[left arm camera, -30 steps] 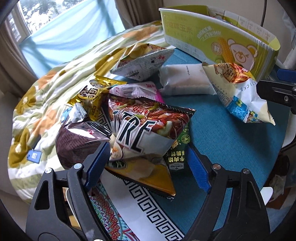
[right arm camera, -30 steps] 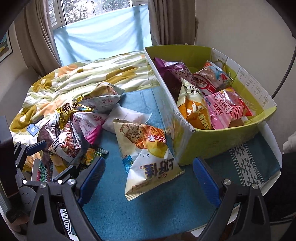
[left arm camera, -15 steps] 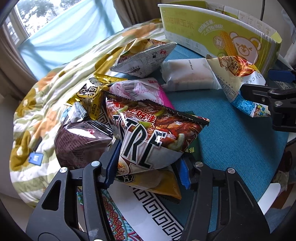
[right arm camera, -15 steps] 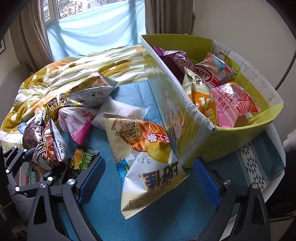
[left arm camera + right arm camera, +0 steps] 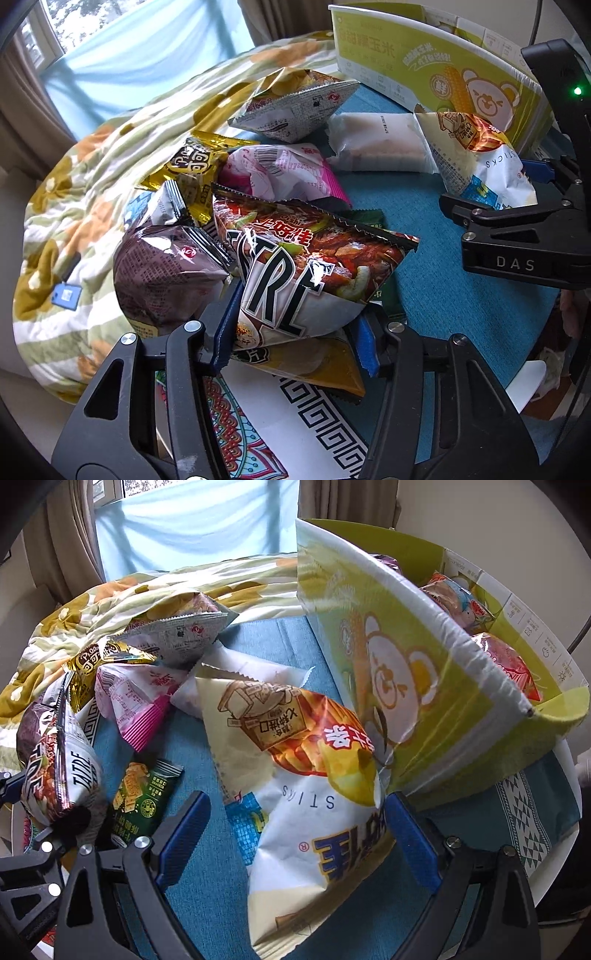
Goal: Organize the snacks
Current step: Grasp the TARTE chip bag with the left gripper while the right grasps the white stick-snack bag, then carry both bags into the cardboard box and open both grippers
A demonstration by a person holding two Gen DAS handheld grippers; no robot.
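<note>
A teal-clothed counter (image 5: 443,295) abuts a floral quilt (image 5: 92,184) beneath a window. The left gripper (image 5: 295,339) pinches a chip bag (image 5: 295,280); the right gripper (image 5: 295,842) stands spread around a half-hidden crisps bag (image 5: 295,775).

Right gripper (image 5: 295,830) jaws wide around white chip bag (image 5: 295,775), green box (image 5: 424,672) beside

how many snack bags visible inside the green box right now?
3 visible: a purple bag at the far end, a red-and-blue bag mid-box, and a pink bag nearest. The green box wall hides the rest, so more may be inside.
</note>
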